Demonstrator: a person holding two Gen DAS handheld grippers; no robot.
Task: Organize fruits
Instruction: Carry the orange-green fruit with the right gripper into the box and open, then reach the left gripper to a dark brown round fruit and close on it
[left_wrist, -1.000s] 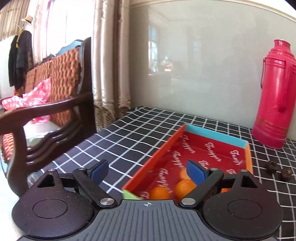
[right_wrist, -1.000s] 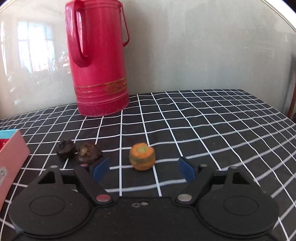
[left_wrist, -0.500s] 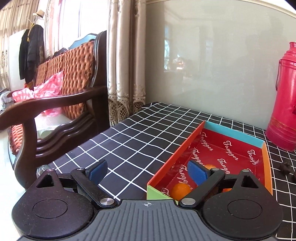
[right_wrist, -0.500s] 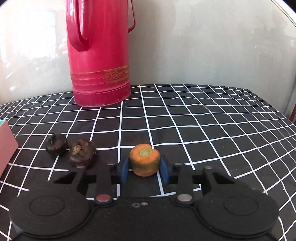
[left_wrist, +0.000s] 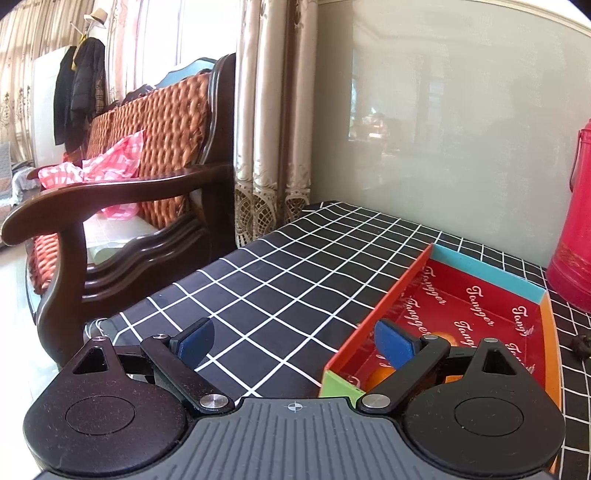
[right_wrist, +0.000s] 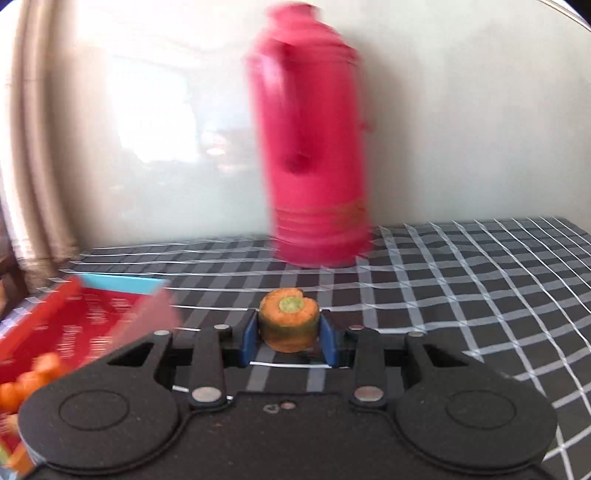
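My right gripper (right_wrist: 289, 338) is shut on an orange carrot chunk (right_wrist: 289, 323) with a green core and holds it above the checked cloth. The view is blurred by motion. A red tray (right_wrist: 66, 325) with orange fruits (right_wrist: 29, 380) lies at the lower left of that view. In the left wrist view my left gripper (left_wrist: 295, 341) is open and empty, low over the cloth. Its right finger (left_wrist: 393, 347) is over the near end of the red tray (left_wrist: 369, 332), where orange fruits (left_wrist: 382, 374) show partly behind it.
A red thermos (right_wrist: 314, 166) stands at the back by the wall, also at the right edge of the left wrist view (left_wrist: 574, 258). A dark fruit (left_wrist: 580, 345) lies right of the tray. A wooden armchair (left_wrist: 122, 206) stands left of the table (left_wrist: 277, 280).
My right gripper closed on the carrot chunk, lifted it and swung left toward the tray. My left gripper drew back and left from the tray, still open.
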